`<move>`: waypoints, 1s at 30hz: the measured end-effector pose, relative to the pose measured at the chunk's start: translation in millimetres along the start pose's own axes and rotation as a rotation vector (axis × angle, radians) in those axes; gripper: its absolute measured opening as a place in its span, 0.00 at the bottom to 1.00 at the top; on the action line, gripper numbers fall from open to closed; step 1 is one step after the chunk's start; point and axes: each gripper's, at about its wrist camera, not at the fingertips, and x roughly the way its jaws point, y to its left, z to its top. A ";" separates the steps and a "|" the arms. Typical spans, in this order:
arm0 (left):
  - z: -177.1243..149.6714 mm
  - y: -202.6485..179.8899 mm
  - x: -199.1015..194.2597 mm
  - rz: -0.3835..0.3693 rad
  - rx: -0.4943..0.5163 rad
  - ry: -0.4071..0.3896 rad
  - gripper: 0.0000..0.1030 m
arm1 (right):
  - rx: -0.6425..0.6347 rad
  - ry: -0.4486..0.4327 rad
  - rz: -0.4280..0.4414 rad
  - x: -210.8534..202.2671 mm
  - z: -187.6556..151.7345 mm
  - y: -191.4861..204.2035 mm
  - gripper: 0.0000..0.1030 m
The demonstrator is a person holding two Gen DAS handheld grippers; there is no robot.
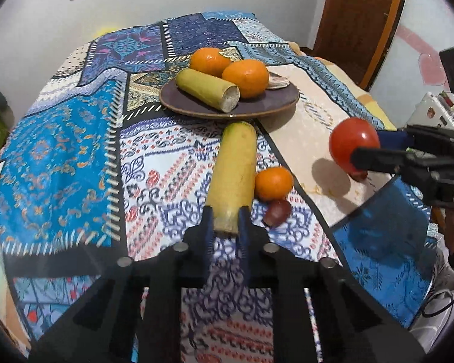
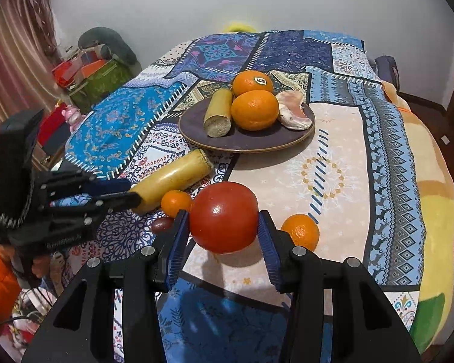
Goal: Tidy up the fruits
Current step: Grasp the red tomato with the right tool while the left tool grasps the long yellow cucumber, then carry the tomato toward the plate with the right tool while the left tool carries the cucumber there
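Right wrist view, from your left: your left tool point(image 2: 136, 195) is clamped on the near end of the long yellow cane piece point(image 2: 172, 180), which lies on the patterned cloth point(image 2: 378, 139). Beside it sit a small orange point(image 2: 175, 202) and a dark fruit point(image 2: 162, 224). Centre, your right tool point(image 2: 224, 233) grips the red tomato point(image 2: 224, 216), lifted clear of the cloth. Behind, the dark plate point(image 2: 245, 142) holds two oranges and a shorter cane piece point(image 2: 218, 113). Another small orange point(image 2: 301, 231) lies right of the tomato.

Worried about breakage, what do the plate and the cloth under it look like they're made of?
The plate looks like glazed ceramic or maybe melamine: dark, smooth, with a pale tan rim edge. The cloth looks like printed woven fabric, matte, with soft folds at the edges.
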 end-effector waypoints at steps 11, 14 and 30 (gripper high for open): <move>16.2 20.3 -16.7 -0.007 -0.116 -0.001 0.38 | 0.012 -0.022 0.014 -10.8 -1.2 -7.5 0.41; 22.9 7.6 -0.9 0.004 -0.076 0.023 0.46 | 0.025 -0.028 0.020 -11.0 -1.0 -11.8 0.41; -13.5 15.9 6.5 0.057 -0.180 0.079 0.41 | 0.051 -0.026 0.010 -13.6 -3.0 -24.2 0.41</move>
